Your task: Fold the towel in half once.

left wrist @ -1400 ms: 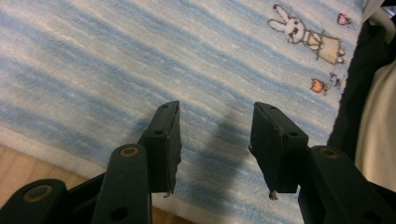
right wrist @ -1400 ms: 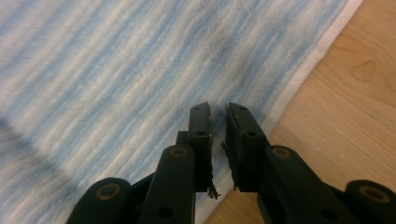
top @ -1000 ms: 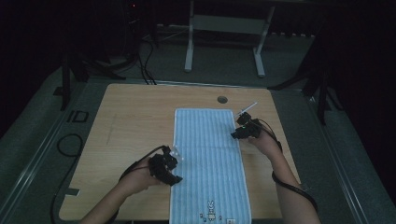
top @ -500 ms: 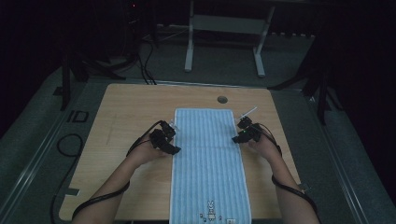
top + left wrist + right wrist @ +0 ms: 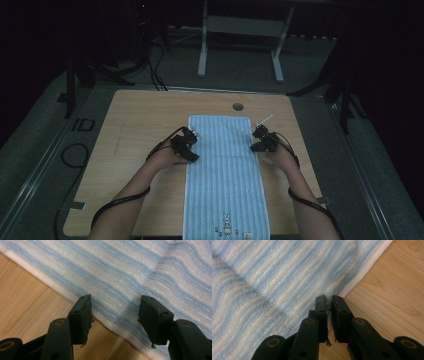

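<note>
The towel [image 5: 225, 170] is pale blue with fine white stripes and a white hem (a tiny rabbit motif near its edge); the table [image 5: 135, 115] is light wood, both grippers black.

A wooden worktop [image 5: 140, 125] carries a blue-striped towel [image 5: 225, 175], laid flat along its middle from near the far edge to the near edge. A small round hole [image 5: 238, 106] sits by the far edge, just beyond the towel.
</note>
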`<state>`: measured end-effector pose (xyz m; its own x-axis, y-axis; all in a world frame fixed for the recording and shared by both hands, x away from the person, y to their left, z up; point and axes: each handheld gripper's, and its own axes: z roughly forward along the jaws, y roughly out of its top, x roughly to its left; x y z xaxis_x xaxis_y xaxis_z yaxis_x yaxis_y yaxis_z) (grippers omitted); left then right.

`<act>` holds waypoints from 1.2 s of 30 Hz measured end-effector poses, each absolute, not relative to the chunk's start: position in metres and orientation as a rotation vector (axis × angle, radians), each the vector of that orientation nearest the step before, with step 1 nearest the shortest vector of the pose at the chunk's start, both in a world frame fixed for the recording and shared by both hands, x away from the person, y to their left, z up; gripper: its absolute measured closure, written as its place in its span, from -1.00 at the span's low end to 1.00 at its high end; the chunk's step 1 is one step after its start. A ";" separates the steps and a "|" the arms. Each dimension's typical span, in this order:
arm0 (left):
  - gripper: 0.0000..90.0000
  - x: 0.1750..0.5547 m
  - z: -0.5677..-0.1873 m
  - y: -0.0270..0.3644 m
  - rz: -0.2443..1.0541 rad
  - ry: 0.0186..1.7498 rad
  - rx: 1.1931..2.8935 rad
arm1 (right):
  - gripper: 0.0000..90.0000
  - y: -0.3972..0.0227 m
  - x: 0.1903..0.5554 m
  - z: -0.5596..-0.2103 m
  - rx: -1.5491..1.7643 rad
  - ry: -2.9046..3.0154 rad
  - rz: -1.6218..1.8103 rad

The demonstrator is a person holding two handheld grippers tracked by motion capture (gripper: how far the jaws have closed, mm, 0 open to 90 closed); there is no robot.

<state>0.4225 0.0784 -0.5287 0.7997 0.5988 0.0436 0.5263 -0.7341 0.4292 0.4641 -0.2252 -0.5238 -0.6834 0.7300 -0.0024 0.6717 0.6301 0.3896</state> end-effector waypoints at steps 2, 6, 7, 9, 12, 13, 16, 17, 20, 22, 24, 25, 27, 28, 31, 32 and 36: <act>0.50 0.418 -0.526 0.076 0.220 0.795 2.619 | 0.91 -0.226 0.465 -0.524 1.168 2.692 0.547; 0.90 0.416 -0.524 0.072 0.237 0.788 2.652 | 0.93 -0.227 0.465 -0.523 1.177 2.691 0.553; 0.90 0.417 -0.521 0.073 0.235 0.807 2.634 | 0.93 -0.228 0.465 -0.523 1.167 2.690 0.553; 0.92 0.417 -0.515 0.075 0.245 0.813 2.608 | 0.94 -0.228 0.465 -0.518 1.161 2.683 0.548; 0.92 0.420 -0.501 0.078 0.259 0.843 2.564 | 0.94 -0.228 0.468 -0.508 1.151 2.668 0.560; 0.92 0.421 -0.496 0.079 0.273 0.845 2.555 | 0.94 -0.227 0.469 -0.503 1.151 2.661 0.566; 0.92 0.423 -0.481 0.082 0.314 0.857 2.528 | 0.94 -0.225 0.471 -0.488 1.133 2.641 0.588; 0.92 0.423 -0.476 0.082 0.335 0.856 2.520 | 0.94 -0.224 0.471 -0.483 1.123 2.636 0.597; 0.91 0.421 -0.462 0.087 0.361 0.862 2.488 | 0.94 -0.224 0.469 -0.466 1.098 2.613 0.623; 0.91 0.416 -0.455 0.093 0.378 0.862 2.459 | 0.94 -0.225 0.465 -0.454 1.080 2.600 0.658; 0.91 0.408 -0.447 0.101 0.369 0.860 2.425 | 0.94 -0.228 0.458 -0.444 1.065 2.586 0.717; 0.91 0.408 -0.447 0.101 0.369 0.860 2.425 | 0.94 -0.228 0.458 -0.444 1.065 2.586 0.717; 0.91 0.395 -0.443 0.107 0.375 0.844 2.412 | 0.94 -0.230 0.444 -0.432 1.059 2.577 0.798; 0.91 0.390 -0.442 0.110 0.369 0.832 2.412 | 0.94 -0.230 0.438 -0.430 1.042 2.583 0.802; 0.90 0.369 -0.441 0.114 0.383 0.790 2.424 | 0.94 -0.230 0.419 -0.427 0.993 2.590 0.826; 0.90 0.362 -0.441 0.115 0.386 0.791 2.407 | 0.94 -0.229 0.404 -0.428 0.952 2.595 0.824; 0.90 0.331 -0.442 0.118 0.377 0.769 2.402 | 0.94 -0.230 0.372 -0.432 0.899 2.610 0.841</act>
<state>0.3309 0.1178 -0.4425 0.7936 0.6022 0.0869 0.4371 -0.6637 0.6070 0.3725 -0.2301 -0.4321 -0.7763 0.6283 -0.0501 0.4807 0.6416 0.5977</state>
